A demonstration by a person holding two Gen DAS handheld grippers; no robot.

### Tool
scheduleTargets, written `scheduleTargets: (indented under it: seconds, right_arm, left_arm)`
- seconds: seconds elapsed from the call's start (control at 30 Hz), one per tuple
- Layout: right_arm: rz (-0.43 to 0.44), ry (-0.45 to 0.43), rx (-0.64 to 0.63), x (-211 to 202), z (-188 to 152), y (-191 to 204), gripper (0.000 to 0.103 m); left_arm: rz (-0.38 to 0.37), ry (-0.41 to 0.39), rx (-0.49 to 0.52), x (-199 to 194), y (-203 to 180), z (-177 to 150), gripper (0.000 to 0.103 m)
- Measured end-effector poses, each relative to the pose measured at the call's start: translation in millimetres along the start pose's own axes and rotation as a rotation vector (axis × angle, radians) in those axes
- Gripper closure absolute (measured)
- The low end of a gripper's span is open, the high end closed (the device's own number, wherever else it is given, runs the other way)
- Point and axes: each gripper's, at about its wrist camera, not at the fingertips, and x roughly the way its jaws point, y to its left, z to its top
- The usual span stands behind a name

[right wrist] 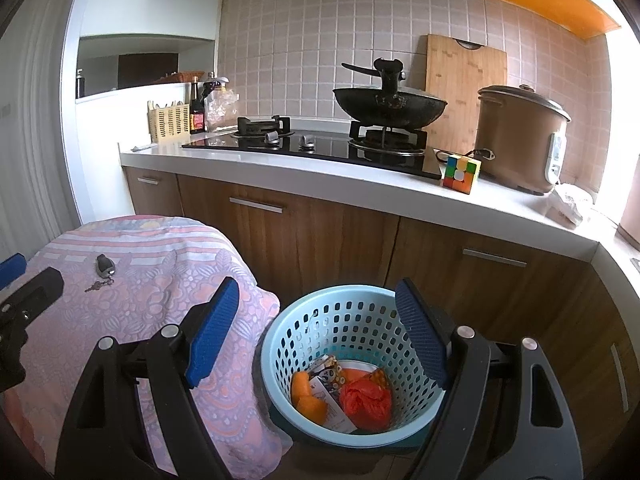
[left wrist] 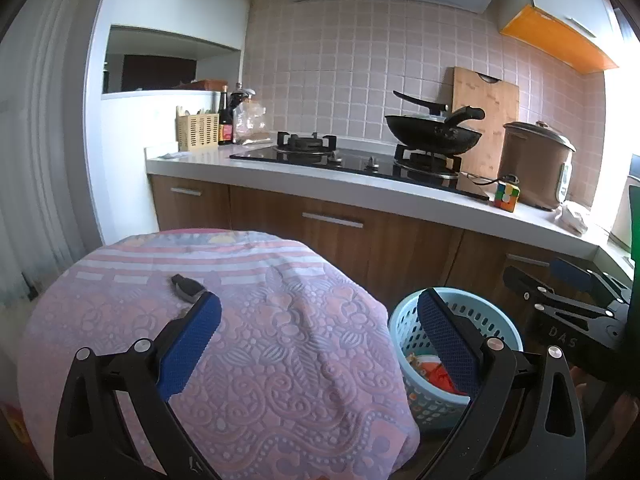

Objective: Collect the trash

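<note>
A light blue perforated basket [right wrist: 352,312] stands on the floor beside a table draped in a pink patterned cloth [right wrist: 152,292]. Inside it lie a crumpled red plastic bag [right wrist: 366,400], orange peel pieces [right wrist: 306,394] and printed wrappers [right wrist: 332,376]. My right gripper [right wrist: 320,332] hangs above the basket, open, with nothing between its blue pads. Over the cloth [left wrist: 280,340] my left gripper [left wrist: 320,340] is open too and holds nothing; its right finger overlaps the basket [left wrist: 404,332]. A black car key with a small metal key [right wrist: 104,268] rests on the cloth [left wrist: 186,288].
A white counter [right wrist: 320,172] with wooden cabinets runs behind, bearing a gas hob, a black wok [right wrist: 390,106], a brown rice cooker [right wrist: 520,140], a colour cube [right wrist: 460,172], a cutting board, bottles and a utensil holder. The right gripper's body [left wrist: 568,304] shows in the left wrist view.
</note>
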Motion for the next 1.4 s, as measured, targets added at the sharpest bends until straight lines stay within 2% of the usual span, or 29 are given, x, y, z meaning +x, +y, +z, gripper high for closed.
scheduleTargets:
  seconds: [0.23,1.13,1.4]
  right_arm:
    - [0.009,0.002,-0.009,2,1,0,0.027]
    - [0.006,0.006,-0.027,5,2,5,0.027]
    - [-0.01,-0.011,0.003,-8,1,-2,0.027]
  left_arm:
    - [-0.028,0.004,-0.019,-1,3,2,0.008]
    - [0.005,-0.006,-0.008,-2,4,1,0.008]
    - [0.013,-0.023,0.0,-9,2,4,0.008]
